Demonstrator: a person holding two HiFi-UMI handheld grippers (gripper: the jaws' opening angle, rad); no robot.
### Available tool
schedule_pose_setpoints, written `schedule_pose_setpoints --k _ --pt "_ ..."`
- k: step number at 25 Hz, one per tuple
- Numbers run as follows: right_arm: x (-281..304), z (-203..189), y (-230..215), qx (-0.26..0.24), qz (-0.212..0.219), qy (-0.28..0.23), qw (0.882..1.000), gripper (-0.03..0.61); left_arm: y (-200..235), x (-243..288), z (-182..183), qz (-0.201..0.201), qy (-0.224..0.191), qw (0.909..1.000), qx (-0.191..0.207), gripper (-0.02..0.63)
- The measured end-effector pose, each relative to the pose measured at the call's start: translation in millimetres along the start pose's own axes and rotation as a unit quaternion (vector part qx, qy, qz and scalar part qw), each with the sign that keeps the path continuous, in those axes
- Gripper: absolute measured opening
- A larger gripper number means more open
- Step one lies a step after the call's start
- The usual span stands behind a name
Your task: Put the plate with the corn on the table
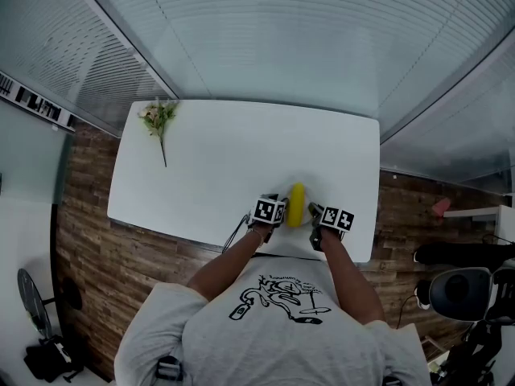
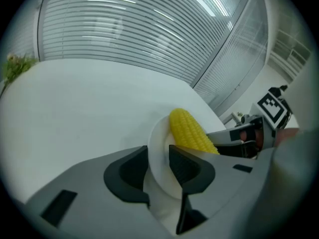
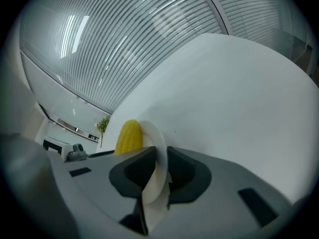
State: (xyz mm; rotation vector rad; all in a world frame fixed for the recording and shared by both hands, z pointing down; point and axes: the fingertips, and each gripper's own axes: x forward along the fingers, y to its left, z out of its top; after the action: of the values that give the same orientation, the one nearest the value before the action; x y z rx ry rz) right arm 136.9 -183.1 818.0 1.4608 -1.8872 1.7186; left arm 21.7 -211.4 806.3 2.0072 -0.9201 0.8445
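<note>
Grey jaws of the left gripper (image 2: 159, 159) clamp the left rim of the white round plate (image 2: 158, 137). The right gripper (image 3: 160, 161) loosely straddles the right rim. The plate carries the yellow corn cob (image 1: 296, 203) at the near edge of the white rectangular table (image 1: 225, 167).

A small flower sprig (image 1: 158, 123) lies flat near the slatted blinds (image 1: 282, 30), its blooms toward them. Dark wood-plank floor (image 1: 84, 240) shows at both sides. A round fan on a stand (image 1: 32, 300) stands at lower left.
</note>
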Motion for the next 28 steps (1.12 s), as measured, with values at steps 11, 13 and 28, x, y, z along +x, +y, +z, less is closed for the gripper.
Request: schedule_pose_setpoints --k 11,13,28 --pt "-0.8 -0.4 -2.0 -0.043 -0.026 0.003 0.999 0.086 1.1 1.0 -0.8 0.033 0.003 0.9979 0.056 0.121" --pt "-0.5 -1.3 -1.7 -0.065 -0.036 0.008 0.997 0.092 0.9 1.3 -1.8 0.035 0.006 0.9974 0.063 0.121" --pt "-5.3 -1.1 -1.2 -0.188 -0.090 0.032 0.978 0.116 -3.2 -0.2 0.0 0.041 0.017 0.9932 0.108 0.126"
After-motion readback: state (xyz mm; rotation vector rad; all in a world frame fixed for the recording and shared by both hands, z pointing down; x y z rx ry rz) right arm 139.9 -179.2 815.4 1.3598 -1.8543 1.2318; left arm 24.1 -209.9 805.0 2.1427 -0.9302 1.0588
